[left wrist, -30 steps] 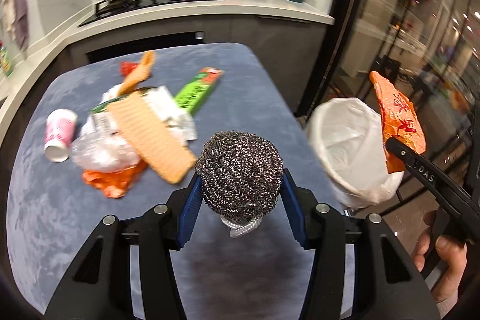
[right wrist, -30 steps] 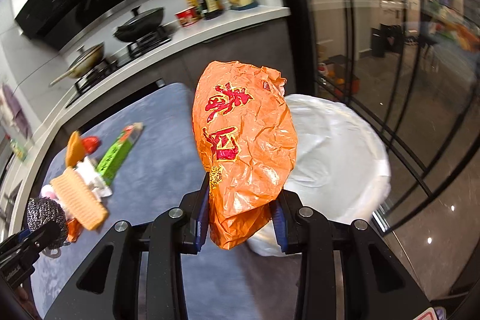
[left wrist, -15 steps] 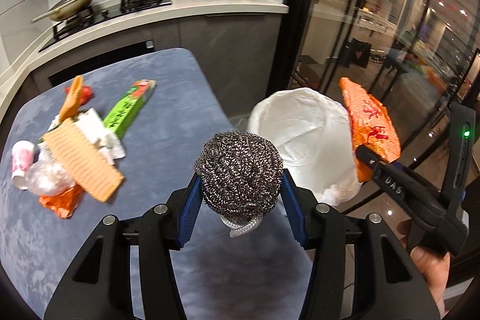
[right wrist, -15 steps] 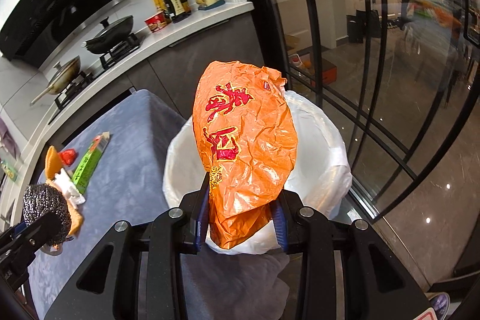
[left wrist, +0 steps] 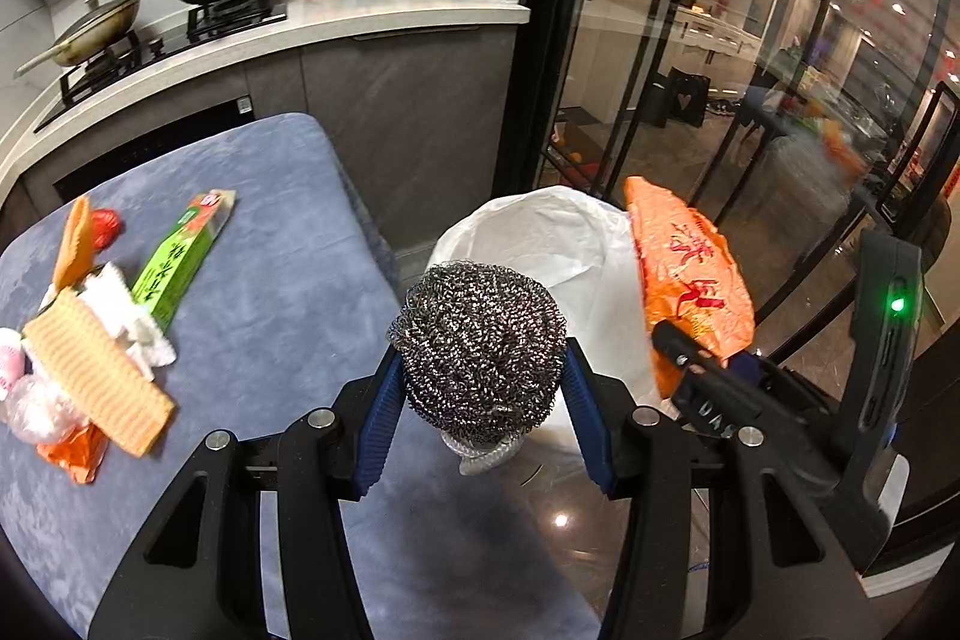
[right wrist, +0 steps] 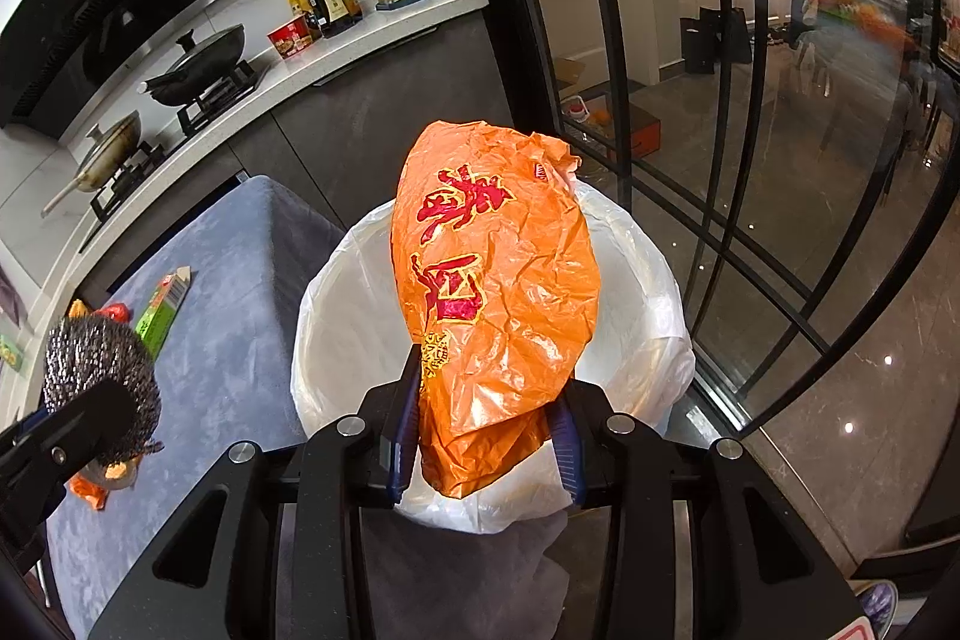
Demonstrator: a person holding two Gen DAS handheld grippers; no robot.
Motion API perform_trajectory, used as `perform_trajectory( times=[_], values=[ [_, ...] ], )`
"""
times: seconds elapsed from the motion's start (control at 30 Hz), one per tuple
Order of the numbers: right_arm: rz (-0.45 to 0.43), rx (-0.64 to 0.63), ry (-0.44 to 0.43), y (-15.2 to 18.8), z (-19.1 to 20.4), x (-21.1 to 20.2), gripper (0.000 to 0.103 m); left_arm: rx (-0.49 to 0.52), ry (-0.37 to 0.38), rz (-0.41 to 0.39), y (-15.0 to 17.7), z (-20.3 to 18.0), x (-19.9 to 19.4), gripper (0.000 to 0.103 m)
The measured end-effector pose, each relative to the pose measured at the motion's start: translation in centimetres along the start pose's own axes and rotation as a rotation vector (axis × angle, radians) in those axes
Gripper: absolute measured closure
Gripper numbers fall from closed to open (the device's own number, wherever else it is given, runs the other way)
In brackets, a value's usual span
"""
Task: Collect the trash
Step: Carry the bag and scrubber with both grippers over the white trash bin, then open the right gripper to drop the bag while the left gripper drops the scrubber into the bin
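Note:
My left gripper (left wrist: 480, 388) is shut on a steel wool scrubber (left wrist: 480, 340), held above the table's right edge beside the bin. It also shows in the right wrist view (right wrist: 99, 376). My right gripper (right wrist: 486, 418) is shut on a crumpled orange plastic bag (right wrist: 498, 280) with red print, held over the bin's white liner (right wrist: 342, 310). The orange bag also shows in the left wrist view (left wrist: 684, 274), over the far side of the liner (left wrist: 558, 238).
On the blue-grey table (left wrist: 270, 292) lie a green box (left wrist: 177, 262), an orange waffle cloth (left wrist: 96, 376), white tissue, clear plastic, a red scrap and an orange wrapper (left wrist: 72, 454). Kitchen counter with pans behind. Glass doors (right wrist: 750, 100) stand right of the bin.
Both grippers have moved right, away from the trash pile. The orange bag is now over the bin and the scrubber is at the table's right edge beside it.

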State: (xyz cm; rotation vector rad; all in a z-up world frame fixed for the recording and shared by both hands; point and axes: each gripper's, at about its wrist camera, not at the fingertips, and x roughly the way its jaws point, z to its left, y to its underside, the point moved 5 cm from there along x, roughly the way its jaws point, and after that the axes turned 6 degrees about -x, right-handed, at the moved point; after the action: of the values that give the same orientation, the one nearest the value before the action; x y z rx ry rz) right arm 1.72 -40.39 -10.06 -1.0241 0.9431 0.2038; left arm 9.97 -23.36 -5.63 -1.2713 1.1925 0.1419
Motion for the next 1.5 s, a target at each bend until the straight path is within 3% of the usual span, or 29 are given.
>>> perform_trajectory(
  times=[0.27, 0.97, 1.1, 1.5],
  values=[
    [0.011, 0.007, 0.013, -0.3, -0.4, 0.7, 0.057, 0.027, 0.008, 0.011, -0.8, -1.5, 1.8, 0.053],
    [-0.009, 0.033, 0.036, -0.5, -2.0, 0.0, 0.045, 0.059, -0.007, 0.028, -1.2, -3.1, 3.7, 0.050],
    [-0.021, 0.030, 0.042, -0.6, -2.0, -0.5, 0.041, 0.062, -0.011, 0.003, -1.5, -3.2, 3.4, 0.038],
    [-0.034, -0.010, 0.053, -0.4, -1.1, -1.7, 0.038, 0.042, -0.014, -0.014, -1.6, -2.2, 2.4, 0.036]
  ],
)
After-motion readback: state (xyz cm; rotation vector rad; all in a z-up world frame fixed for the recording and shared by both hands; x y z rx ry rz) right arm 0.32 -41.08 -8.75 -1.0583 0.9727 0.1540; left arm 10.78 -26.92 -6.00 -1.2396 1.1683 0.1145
